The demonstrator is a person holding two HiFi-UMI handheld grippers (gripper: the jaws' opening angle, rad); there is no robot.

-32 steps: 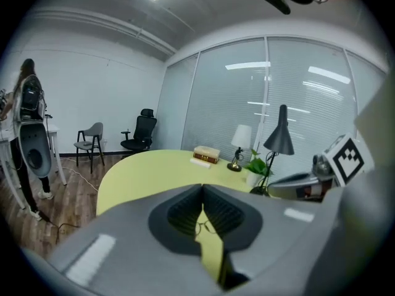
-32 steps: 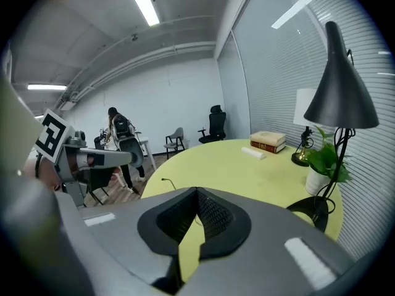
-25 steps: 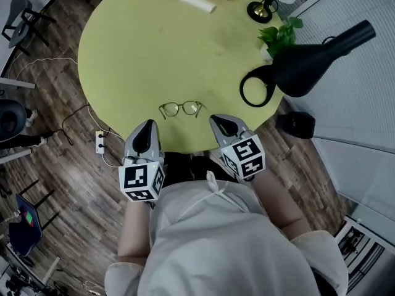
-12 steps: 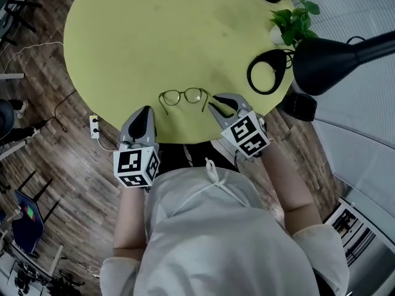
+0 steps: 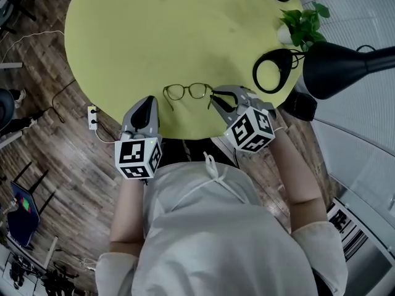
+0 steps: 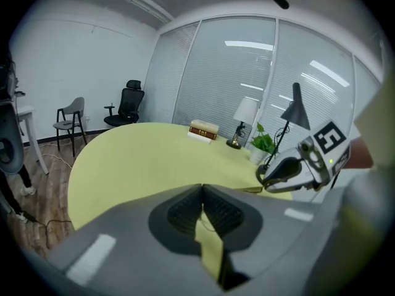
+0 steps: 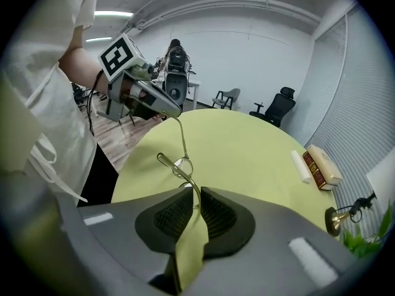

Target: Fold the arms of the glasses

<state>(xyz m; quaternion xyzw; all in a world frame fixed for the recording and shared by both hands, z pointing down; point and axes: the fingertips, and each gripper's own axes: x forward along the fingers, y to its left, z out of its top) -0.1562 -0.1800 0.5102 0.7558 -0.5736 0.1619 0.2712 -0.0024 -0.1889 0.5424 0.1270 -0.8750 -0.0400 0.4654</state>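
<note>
1. One round yellow-green surface (image 5: 154, 36) fills the upper part of the head view, standing on a wood-plank floor (image 5: 43, 156).
2. At its near edge stands a person (image 5: 216, 239) in a white top, with a gripper in each hand.
3. At the right edge, a black lamp (image 5: 345, 69) leans over the surface. Its ring-shaped base (image 5: 255, 74) rests on the surface near the right gripper and apart from the glasses. A potted plant (image 5: 302, 26) stands just behind that ring.
4. On the far side lie stacked books (image 7: 321, 165) with a white roll (image 7: 300, 165) just beside them, both well apart from the glasses.
5. The left gripper (image 5: 147, 101) points down at the near edge, to the left of the glasses. Its jaws are pressed together with nothing between them, near the tip of the closer arm but apart from it.
6. The right gripper (image 5: 217, 98) comes in from the right side. Its jaws have just been closing and now pinch the thin glasses arm on the person's right, which runs straight in between the pads.
7. A white power strip (image 5: 92, 117) lies on the floor beside the surface, on the left.
8. The glasses (image 5: 187, 90) sit near the near edge, between the two grippers. The front's long axis runs left to right across the head view, and the lenses face away from the person. Both arms are unfolded and point back toward the person.
</note>
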